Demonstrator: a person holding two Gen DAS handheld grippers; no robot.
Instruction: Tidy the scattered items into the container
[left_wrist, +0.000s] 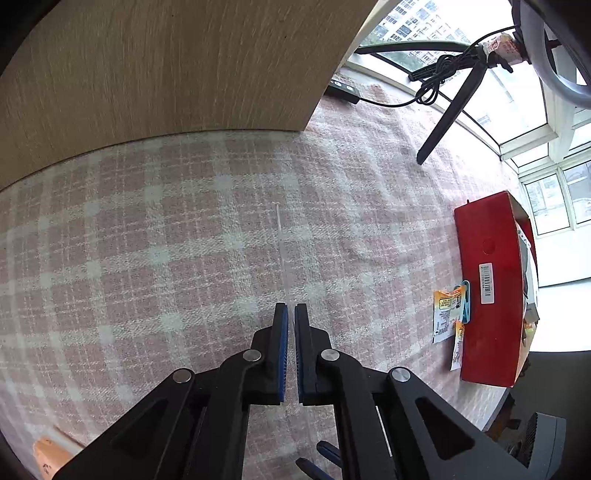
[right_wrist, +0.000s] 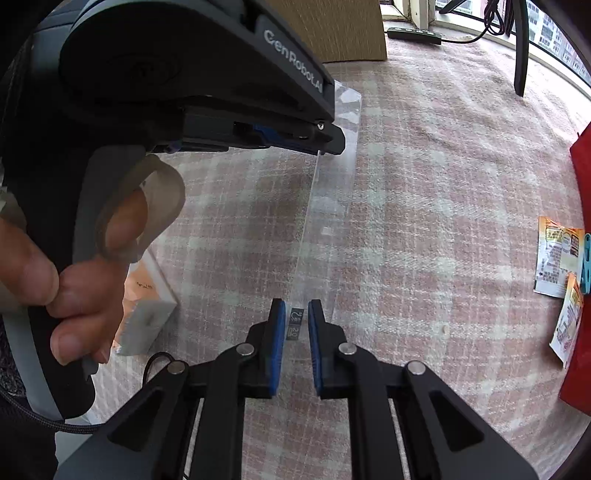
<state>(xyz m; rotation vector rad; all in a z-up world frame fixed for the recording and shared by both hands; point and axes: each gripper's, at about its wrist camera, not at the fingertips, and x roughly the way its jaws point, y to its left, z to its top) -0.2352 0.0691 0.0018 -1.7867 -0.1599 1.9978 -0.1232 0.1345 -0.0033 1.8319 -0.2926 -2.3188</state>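
**Left wrist view.** The left gripper (left_wrist: 291, 308) points steeply down at the tabletop (left_wrist: 147, 229), which carries a pink plaid cloth. Its jaws are closed to a sliver on a clear plastic ruler (left_wrist: 281, 240). The ruler is seen edge-on as a thin pale line running straight away from the fingertips. The container, a red box (left_wrist: 487, 288), stands at the right edge of the tabletop, well apart from the gripper. Snack packets (left_wrist: 445, 314) and a blue clip (left_wrist: 464, 302) lie against its near wall.

**Right wrist view.** The ruler (right_wrist: 332, 206) runs lengthwise away from the right gripper (right_wrist: 297, 306). The left gripper (right_wrist: 330, 142) clamps its far end, with a hand (right_wrist: 74, 280) on that gripper's handle. The right gripper straddles the near end, the one with the printed label. A narrow gap remains between the pads, and no pressing contact is visible. The red box (right_wrist: 581, 166) lies to the right of both grippers.

**Governing relation.** The ruler's long axis runs from one gripper to the other, and the container lies off to one side of that axis, to the right. The right gripper is judged nearer to it, so the transfer calls for a sideways carry toward the right edge.
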